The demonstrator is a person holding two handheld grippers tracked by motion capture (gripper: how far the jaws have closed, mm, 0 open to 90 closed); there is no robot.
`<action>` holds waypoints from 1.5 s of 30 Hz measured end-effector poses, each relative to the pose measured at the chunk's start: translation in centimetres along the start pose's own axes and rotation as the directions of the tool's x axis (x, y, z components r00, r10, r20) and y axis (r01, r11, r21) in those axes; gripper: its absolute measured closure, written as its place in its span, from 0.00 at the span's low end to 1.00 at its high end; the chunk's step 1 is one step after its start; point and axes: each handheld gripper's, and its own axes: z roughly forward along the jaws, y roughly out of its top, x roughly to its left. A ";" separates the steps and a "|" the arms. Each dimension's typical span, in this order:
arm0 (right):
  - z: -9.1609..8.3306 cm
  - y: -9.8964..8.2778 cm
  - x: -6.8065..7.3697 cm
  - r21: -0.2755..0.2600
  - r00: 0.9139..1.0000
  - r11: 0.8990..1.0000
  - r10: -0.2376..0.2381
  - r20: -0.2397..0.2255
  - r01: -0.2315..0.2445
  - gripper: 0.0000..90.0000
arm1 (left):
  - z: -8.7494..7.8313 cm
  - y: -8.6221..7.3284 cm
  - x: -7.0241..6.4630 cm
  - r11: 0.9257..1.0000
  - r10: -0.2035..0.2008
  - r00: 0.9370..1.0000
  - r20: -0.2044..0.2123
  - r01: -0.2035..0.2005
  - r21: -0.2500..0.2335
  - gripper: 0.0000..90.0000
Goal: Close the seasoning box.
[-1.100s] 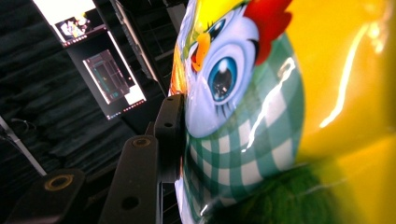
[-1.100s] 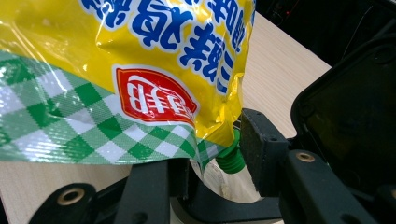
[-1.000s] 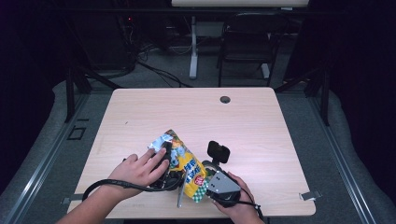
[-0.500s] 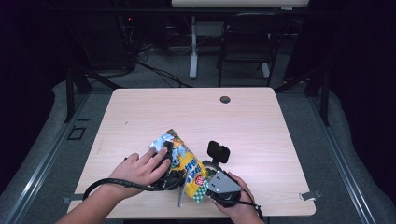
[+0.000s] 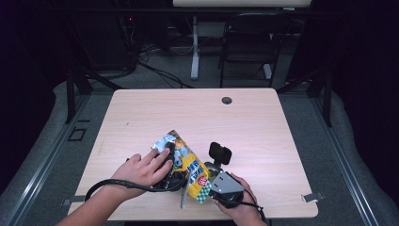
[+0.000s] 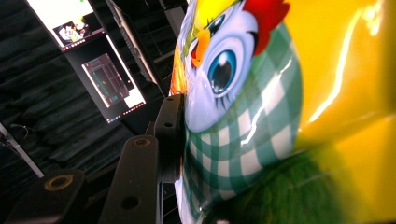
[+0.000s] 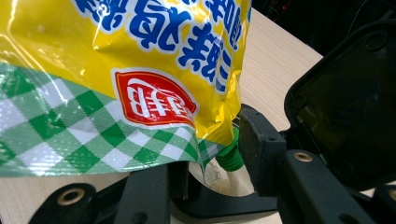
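A yellow snack bag [image 5: 190, 165] with green check and a cartoon bird lies at the table's front middle, between both hands. My left gripper [image 5: 175, 159] reaches it from the left. In the left gripper view its left pad [image 6: 170, 135] presses flat into the bag [image 6: 280, 116], which hides the other jaw. My right gripper [image 5: 207, 173] comes from the near right. In the right gripper view the bag [image 7: 116, 70] drapes over the left jaw. The bag's corner and a green cap [image 7: 229, 157] sit between the jaws, beside the right pad [image 7: 254, 149].
The pale wooden table [image 5: 282, 122] has a round cable hole [image 5: 227, 100] near its far edge. A black cable [image 5: 108, 184] loops by the left wrist. A chair [image 5: 249, 42] and desk legs stand on the floor beyond the table.
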 end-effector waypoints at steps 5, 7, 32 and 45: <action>0.0 0.0 0.0 0.004 1.000 1.000 0.002 0.003 -0.002 0.72 | 0.0 0.0 0.1 1.000 0.012 1.000 -0.006 -0.012 0.000 0.70; 0.0 0.0 0.0 0.003 1.000 1.000 0.001 0.003 -0.001 0.72 | 0.0 0.0 0.1 1.000 0.012 1.000 -0.005 -0.012 0.000 0.70; 0.0 0.0 -0.1 0.000 0.999 0.999 0.033 0.001 -0.033 0.73 | 0.0 0.2 0.7 0.999 0.038 0.999 -0.006 -0.038 0.004 0.70; 0.1 0.1 0.0 0.003 0.999 0.999 0.036 0.008 -0.036 0.74 | -0.2 0.1 0.9 0.999 0.047 0.999 -0.022 -0.047 0.004 0.71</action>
